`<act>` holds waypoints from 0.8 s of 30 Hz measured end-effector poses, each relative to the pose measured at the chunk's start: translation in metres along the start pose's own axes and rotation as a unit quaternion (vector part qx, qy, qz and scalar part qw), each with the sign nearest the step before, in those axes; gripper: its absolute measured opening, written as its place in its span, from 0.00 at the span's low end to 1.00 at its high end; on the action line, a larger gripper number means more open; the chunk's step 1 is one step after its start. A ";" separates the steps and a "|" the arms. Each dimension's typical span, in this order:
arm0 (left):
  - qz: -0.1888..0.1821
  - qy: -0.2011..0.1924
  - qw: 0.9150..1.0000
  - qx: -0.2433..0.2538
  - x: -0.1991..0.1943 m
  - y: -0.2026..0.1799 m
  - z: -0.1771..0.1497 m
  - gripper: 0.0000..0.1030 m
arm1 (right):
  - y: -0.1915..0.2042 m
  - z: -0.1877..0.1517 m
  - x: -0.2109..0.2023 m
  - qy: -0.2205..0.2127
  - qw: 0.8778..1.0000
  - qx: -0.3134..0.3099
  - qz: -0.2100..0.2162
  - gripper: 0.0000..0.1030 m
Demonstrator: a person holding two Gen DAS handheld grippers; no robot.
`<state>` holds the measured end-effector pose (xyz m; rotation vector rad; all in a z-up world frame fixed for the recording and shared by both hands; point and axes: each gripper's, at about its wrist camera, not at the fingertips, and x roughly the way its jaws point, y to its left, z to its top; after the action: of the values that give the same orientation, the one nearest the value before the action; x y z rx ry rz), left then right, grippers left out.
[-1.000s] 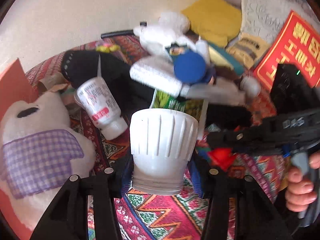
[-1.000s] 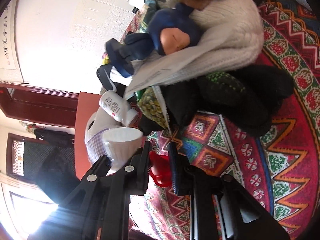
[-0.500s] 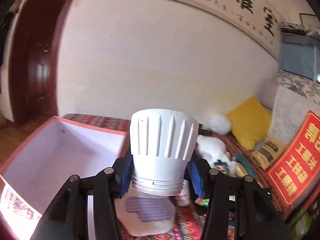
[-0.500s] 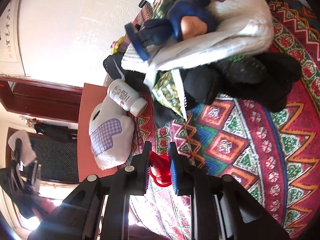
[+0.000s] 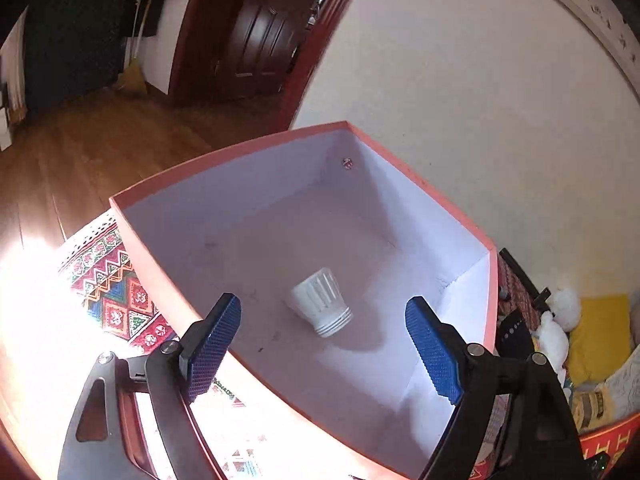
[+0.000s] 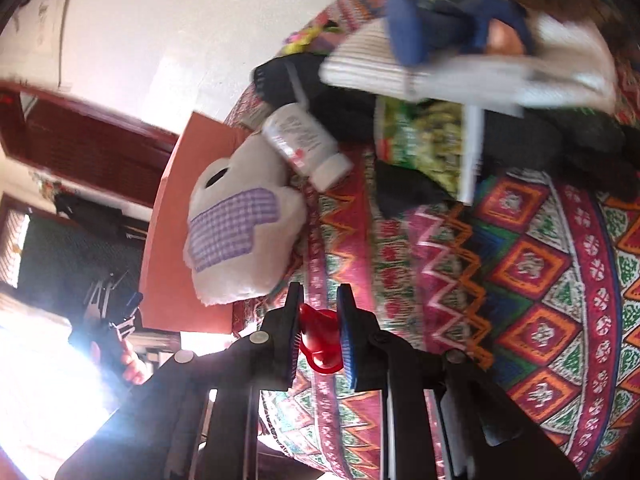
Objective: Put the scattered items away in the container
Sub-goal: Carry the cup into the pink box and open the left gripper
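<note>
Deposit step: left tongs [image 5: 320,344] hung over the orange box [image 5: 424,190], jaws opening with nothing between them; white ribbed cap [image 5: 322,302] lay on the box floor. Right tongs [image 6: 318,340] stayed pinched on a small red piece [image 6: 318,338], judged next for the box; plush toy [image 6: 240,236] and pill bottle [image 6: 306,144] remained on the patterned cloth [image 6: 540,264].

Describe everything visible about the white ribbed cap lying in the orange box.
The white ribbed plastic cap is a flared, cup-like piece with raised vertical ribs on its wide part and a narrower ringed neck. It lies tilted on its side on the pale floor of the orange box, casting a shadow, alone there. The left gripper is opening above it, not touching.
</note>
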<state>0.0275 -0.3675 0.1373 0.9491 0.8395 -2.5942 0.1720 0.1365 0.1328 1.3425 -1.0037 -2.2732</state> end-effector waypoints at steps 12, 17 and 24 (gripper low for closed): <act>0.039 -0.028 0.998 -0.029 -0.019 0.044 0.011 0.95 | 0.272 0.060 0.048 -0.055 0.956 -0.278 0.076 0.15; 0.042 -0.025 0.998 -0.048 -0.018 0.059 0.013 0.96 | 0.288 0.078 0.072 -0.025 0.952 -0.294 0.087 0.23; 0.038 -0.023 0.997 -0.066 -0.021 0.069 0.015 0.96 | 0.148 0.036 0.109 0.063 0.954 -0.291 -0.036 0.57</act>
<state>0.0643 -0.4313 0.1307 0.8641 0.9316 -2.4520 0.0738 -0.0163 0.1790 1.2443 -0.2051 -2.2422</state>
